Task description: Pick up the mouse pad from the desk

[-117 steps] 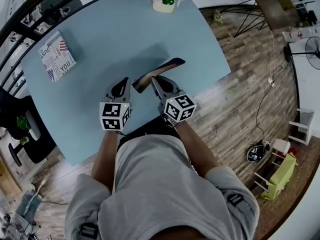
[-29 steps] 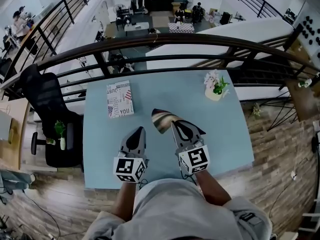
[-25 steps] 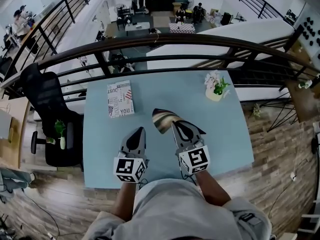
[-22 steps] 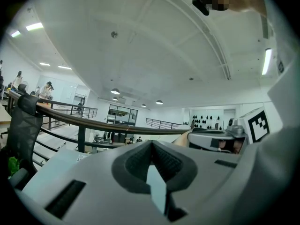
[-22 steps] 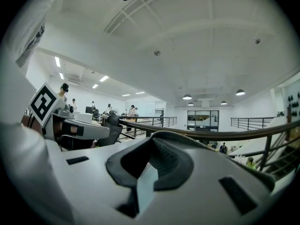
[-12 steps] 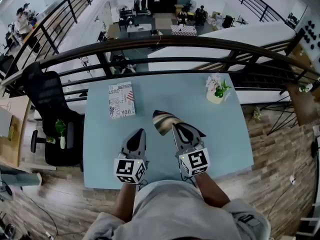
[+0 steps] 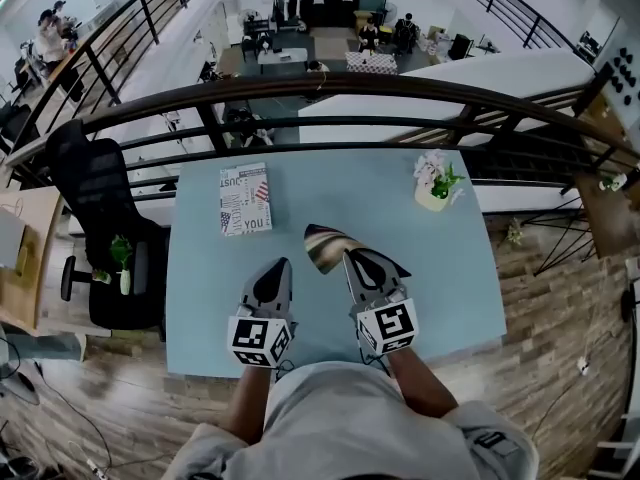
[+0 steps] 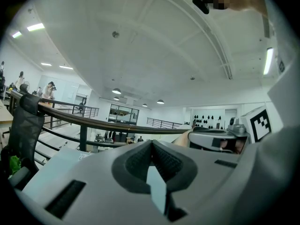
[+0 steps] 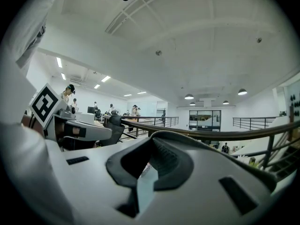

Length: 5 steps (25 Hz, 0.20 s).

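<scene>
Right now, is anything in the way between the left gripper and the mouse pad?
Nothing visible does. The striped, curled mouse pad is pinched in the right gripper, with only open space between it and the left gripper.

striped mouse pad (image 7: 322,245) lifted, tilted up, curled

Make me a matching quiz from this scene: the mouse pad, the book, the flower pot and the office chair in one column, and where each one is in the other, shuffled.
1. striped mouse pad
2. white printed book
3. small pot of pink flowers
4. black office chair

A. far right of the light blue desk
B. beside the desk's left edge
C. held in the right gripper
D. flat on the desk, far left

Pairs: 1-C, 2-D, 3-A, 4-B
</scene>
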{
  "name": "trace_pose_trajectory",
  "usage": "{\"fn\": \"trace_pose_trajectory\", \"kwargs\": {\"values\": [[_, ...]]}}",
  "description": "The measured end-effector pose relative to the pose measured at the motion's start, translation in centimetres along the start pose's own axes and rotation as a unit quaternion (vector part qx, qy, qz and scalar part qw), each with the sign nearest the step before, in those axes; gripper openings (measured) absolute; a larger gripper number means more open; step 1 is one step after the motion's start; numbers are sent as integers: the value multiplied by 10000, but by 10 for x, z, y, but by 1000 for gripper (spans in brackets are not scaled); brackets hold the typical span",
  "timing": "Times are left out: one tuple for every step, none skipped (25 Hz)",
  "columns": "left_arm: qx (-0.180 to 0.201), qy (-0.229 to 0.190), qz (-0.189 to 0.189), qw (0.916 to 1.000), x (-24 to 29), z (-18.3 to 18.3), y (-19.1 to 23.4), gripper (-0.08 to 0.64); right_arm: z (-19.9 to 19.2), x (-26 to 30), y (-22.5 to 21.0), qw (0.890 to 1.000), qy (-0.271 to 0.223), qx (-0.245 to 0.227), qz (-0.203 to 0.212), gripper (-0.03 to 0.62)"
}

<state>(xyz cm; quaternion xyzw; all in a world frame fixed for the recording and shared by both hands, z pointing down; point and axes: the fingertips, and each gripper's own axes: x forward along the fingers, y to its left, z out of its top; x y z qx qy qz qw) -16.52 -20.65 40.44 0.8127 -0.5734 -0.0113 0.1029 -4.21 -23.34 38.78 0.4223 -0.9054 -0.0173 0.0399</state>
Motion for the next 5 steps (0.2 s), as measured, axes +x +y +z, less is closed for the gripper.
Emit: {"fn": "trace_pose_trajectory", "kwargs": {"values": [[-1,2,1,10000,0,0,0,12,0,0,1,10000,6,6,2,18],[-2,7,3,10000,0,0,1,12,0,1,1,10000,13,12,2,18],[-4,14,5,10000,0,0,1,12,0,1,1,10000,17,16,3,18],[-6,21,8,10000,-1,0,1,12,0,1,1,10000,18,19,7,18],[-9,29,11,10000,-1,0,1,12,0,1,2,10000,18,21,11,18]]}}
